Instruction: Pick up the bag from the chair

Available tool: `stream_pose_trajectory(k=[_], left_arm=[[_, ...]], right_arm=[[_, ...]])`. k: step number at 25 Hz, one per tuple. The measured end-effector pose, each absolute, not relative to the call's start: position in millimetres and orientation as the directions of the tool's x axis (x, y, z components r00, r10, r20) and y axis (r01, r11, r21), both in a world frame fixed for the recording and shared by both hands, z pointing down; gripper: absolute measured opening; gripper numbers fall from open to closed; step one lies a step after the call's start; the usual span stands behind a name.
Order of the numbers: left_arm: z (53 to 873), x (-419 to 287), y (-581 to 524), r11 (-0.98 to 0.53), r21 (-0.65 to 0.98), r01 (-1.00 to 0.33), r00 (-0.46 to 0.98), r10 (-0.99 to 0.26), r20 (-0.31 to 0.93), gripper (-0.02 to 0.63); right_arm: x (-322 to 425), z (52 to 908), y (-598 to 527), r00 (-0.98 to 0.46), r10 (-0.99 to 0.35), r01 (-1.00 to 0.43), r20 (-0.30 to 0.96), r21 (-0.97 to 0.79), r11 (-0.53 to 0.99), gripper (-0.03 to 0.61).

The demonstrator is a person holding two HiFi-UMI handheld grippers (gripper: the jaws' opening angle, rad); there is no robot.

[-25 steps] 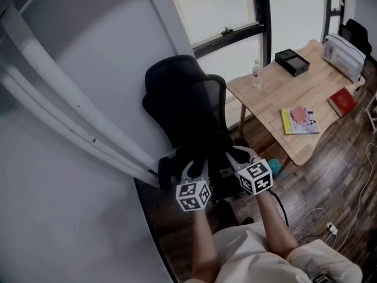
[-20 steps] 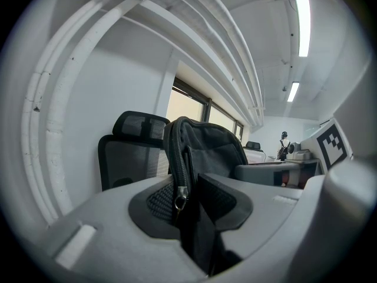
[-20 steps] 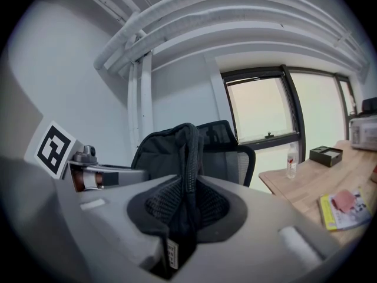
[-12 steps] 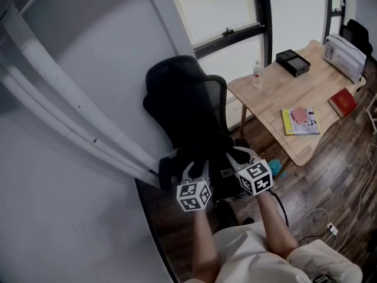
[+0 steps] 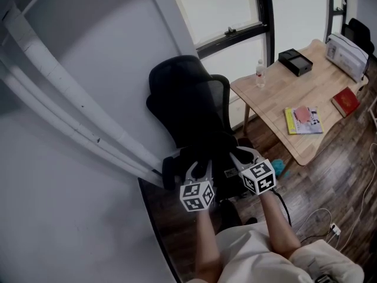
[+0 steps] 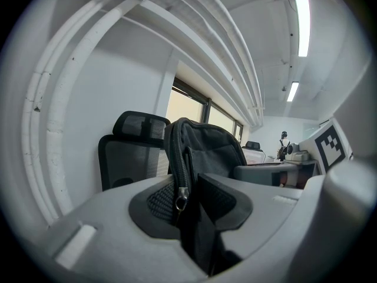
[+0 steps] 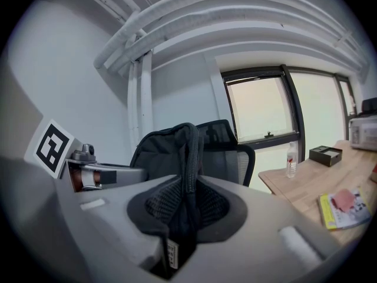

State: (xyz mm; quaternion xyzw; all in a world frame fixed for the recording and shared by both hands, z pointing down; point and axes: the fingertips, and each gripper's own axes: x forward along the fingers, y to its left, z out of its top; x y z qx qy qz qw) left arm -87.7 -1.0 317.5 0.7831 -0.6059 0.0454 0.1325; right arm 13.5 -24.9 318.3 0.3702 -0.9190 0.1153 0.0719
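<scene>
Little can be read here. The left gripper and the right gripper bear only black-and-white square markers, no words. A small sewn tag hangs from the black bag just below the right fingers, its print too fine to make out. On the wooden counter lie a red book and a yellow-edged booklet, with a water bottle and a flat black box farther back, and none of their lettering is legible. The bag stands upright in front of the mesh back of the black chair, above the seat; whether its base rests on the seat cannot be told, dark against dark. The left fingers are clenched on the bag's zipped edge, with the metal zip pull right between the pads. The right fingers are clenched on a ribbed edge at the bag's top. The two grippers sit close side by side, both angled slightly down toward the chair. The chair is pushed against the white wall, where white pipes run slantwise, so no room is left on that side. On the other side the counter's near corner stands close to the chair, leaving only a narrow gap. The wood floor nearer the person is open apart from cables and a teal thing under the counter's edge.
</scene>
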Motion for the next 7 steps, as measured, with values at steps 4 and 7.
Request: stream_pose_trajectory(k=[4, 7], left_arm=[[318.5, -84.5, -0.5, -0.233, 0.158, -0.96, 0.265, -0.936, 0.23, 0.102], [319.0, -85.1, 0.6, -0.232, 0.159, -0.96, 0.265, -0.936, 0.232, 0.095]], right_arm=[[16.8, 319.5, -25.2, -0.709, -0.669, -0.703, 0.224, -0.152, 0.694, 0.072], [16.1, 320.0, -24.8, -0.711, -0.666, -0.701, 0.226, -0.155, 0.696, 0.072]])
